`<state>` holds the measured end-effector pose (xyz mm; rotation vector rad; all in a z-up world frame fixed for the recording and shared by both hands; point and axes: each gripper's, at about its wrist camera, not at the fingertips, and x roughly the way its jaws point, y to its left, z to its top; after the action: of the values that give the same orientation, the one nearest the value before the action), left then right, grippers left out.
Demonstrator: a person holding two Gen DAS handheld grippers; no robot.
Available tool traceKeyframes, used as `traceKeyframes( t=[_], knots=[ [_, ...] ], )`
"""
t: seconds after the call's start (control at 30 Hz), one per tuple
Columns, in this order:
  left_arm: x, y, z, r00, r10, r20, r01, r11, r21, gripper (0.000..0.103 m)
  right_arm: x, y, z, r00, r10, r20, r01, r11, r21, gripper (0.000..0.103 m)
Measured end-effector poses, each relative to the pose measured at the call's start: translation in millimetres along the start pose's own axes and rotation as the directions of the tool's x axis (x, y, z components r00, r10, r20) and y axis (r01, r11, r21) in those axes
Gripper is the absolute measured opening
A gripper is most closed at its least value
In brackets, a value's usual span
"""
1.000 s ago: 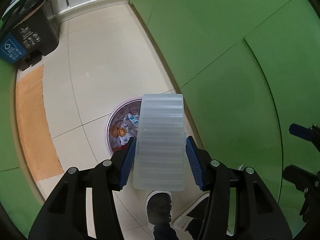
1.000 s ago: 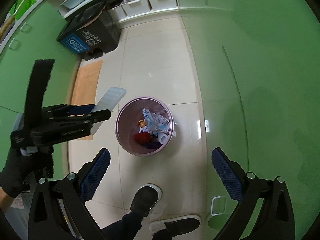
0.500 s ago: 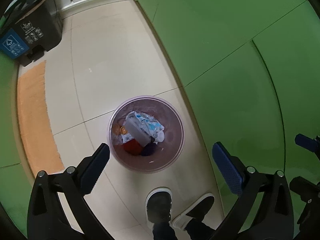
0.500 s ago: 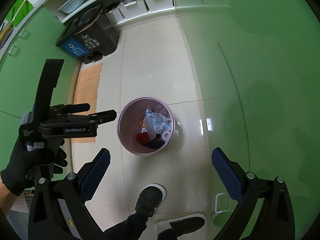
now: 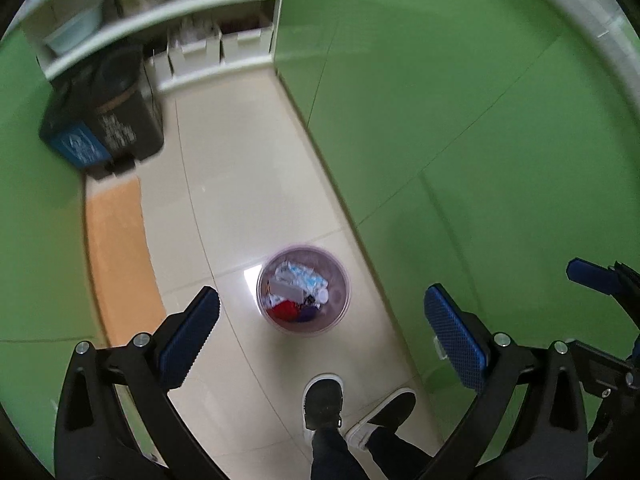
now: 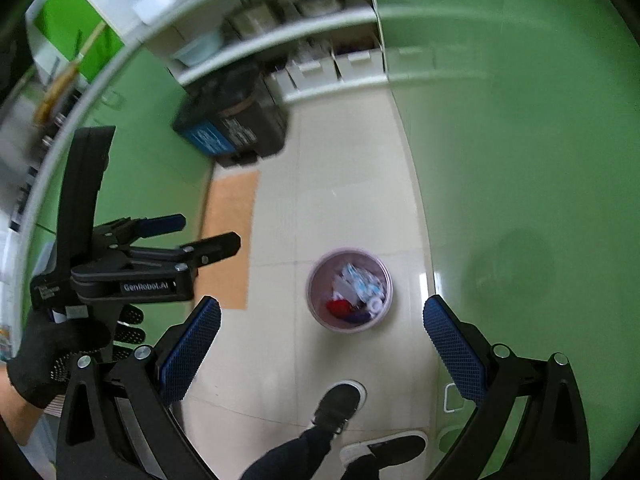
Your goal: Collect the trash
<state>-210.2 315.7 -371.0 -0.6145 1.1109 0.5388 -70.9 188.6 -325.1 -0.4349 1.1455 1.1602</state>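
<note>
The bin (image 5: 304,290) stands on the tiled floor (image 5: 240,184), close to the floor's edge along the green cabinet (image 5: 440,120), and holds the trash (image 5: 298,286): crumpled white and blue wrappers, a pale box, something red and something purple. The left gripper (image 5: 320,332) hangs well above it with its jaws spread as wide as they go and nothing between them; they have just been opening. Its blue pads (image 5: 192,340) frame the bin from above without touching it. The right gripper (image 6: 322,344) is likewise spread wide and empty, high over the floor beside the bin. A gloved hand (image 6: 52,356) grasps the left gripper's handle. Two shoes (image 5: 324,398) stand on the floor just short of the bin. Farther off lie an orange mat (image 5: 120,256) by the opposite floor edge and a black bin (image 5: 108,120) near the blurred shelves (image 5: 160,12).
</note>
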Motion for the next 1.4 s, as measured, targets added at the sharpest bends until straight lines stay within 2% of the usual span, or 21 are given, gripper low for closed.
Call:
traceKeyframes(
  t=[0.13,0.27,0.5,0.6,0.73,0.87,1.0,1.23,1.4],
  knots=[
    [-73,-28,22,0.997,-0.028,0.071,0.025,0.999,0.044,0.1,-71,14,18,0.997,-0.003,0.081,0.003,1.0,0.006,0.097],
    [-131,-58,42,0.99,-0.072,0.124,0.06,0.993,0.104,0.1,-139,9,27,0.984,-0.051,0.17,0.046,0.998,0.037,0.097],
    [-207,-129,68,0.967,-0.168,0.192,0.116,0.959,0.257,0.1,-240,-29,14,0.935,-0.218,0.279,0.176,0.97,0.169,0.097],
    [-234,-161,74,0.955,-0.206,0.214,0.13,0.937,0.323,0.1,-284,-50,-3,0.903,-0.292,0.315,0.219,0.944,0.248,0.097],
    [-256,-195,78,0.945,-0.238,0.225,0.134,0.908,0.398,0.1,-324,-71,-26,0.863,-0.374,0.339,0.256,0.903,0.344,0.097],
    [-270,-233,78,0.935,-0.28,0.218,0.146,0.863,0.484,0.1,-358,-86,-44,0.824,-0.444,0.352,0.287,0.862,0.417,0.097],
    [-276,-262,76,0.932,-0.301,0.202,0.148,0.824,0.546,0.1,-385,-97,-63,0.794,-0.499,0.347,0.316,0.827,0.465,0.097],
    [-290,-306,65,0.927,-0.333,0.174,0.167,0.78,0.603,0.1,-417,-111,-88,0.777,-0.547,0.312,0.351,0.788,0.506,0.097],
    [-296,-326,57,0.925,-0.338,0.176,0.17,0.779,0.603,0.1,-432,-122,-102,0.774,-0.562,0.29,0.372,0.776,0.509,0.097]
  ],
)
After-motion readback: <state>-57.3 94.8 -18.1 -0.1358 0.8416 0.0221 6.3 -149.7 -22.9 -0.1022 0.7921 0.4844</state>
